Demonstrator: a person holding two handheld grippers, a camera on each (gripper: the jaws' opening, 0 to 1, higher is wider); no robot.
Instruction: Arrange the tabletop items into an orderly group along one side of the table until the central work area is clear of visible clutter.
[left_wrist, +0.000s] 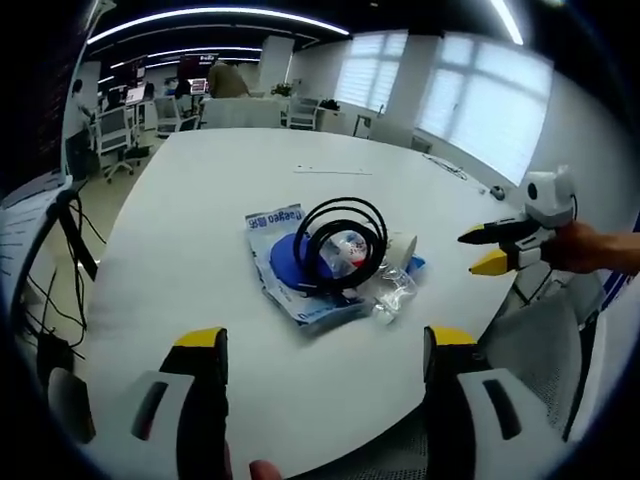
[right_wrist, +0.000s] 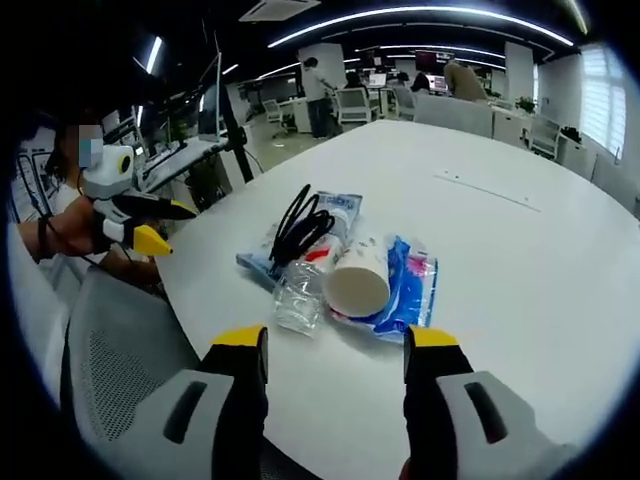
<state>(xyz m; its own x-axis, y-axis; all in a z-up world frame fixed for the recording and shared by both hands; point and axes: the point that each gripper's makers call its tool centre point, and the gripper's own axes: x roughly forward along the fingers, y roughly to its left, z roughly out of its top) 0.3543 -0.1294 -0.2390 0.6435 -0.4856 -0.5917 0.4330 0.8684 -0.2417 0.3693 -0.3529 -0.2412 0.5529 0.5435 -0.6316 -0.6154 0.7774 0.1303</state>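
A small pile lies near the edge of the round white table (left_wrist: 200, 200). A blue printed packet (left_wrist: 290, 275) is at the bottom, with a black cable coil (left_wrist: 345, 240) on it. A white paper cup (left_wrist: 402, 248) on its side and a crumpled clear plastic container (left_wrist: 392, 290) lie beside them. My left gripper (left_wrist: 325, 345) hovers open in front of the pile, touching nothing. My right gripper (left_wrist: 476, 252) comes in from the right, open and held by a hand. In the right gripper view the cup (right_wrist: 358, 275), cable (right_wrist: 300, 225), packet (right_wrist: 412, 285) and clear plastic (right_wrist: 298, 297) lie just ahead of my open right gripper (right_wrist: 335, 345). The left gripper (right_wrist: 170, 228) hangs open off the table's left.
A grey mesh chair (right_wrist: 125, 375) stands at the table's edge beside the pile. A thin white strip (left_wrist: 332, 171) lies farther across the table. A stand with cables (left_wrist: 70, 235) is on the floor at the left. Office desks, chairs and people fill the background.
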